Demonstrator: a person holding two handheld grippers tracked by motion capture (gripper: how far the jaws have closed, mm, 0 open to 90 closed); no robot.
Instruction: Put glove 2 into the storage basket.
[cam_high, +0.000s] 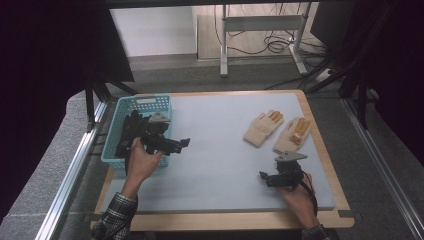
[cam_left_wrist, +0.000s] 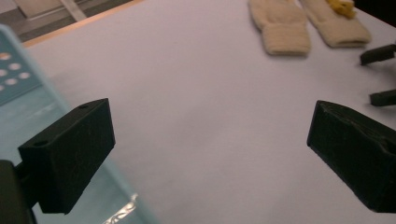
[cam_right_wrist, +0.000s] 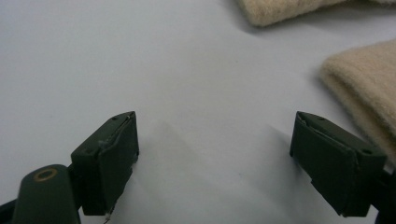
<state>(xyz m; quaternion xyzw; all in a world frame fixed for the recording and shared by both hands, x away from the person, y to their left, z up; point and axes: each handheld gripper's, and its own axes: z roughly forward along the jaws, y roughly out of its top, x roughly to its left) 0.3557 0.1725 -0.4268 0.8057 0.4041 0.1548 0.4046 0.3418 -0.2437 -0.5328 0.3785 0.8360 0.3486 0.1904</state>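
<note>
The right gripper (cam_high: 265, 176), jaws apart, is hovering just near of the two beige gloves (cam_high: 278, 129) lying at the far right of the table (cam_high: 220, 145). The left gripper (cam_high: 184, 142), also apart, is waiting beside the blue basket (cam_high: 145, 105). The next move looks like closing on the nearer glove's cuff.

High view overhead, facing forward-down; both gripper views low, close; all share gloves (cam_high: 278, 130) on mat (cam_high: 220, 150).
</note>
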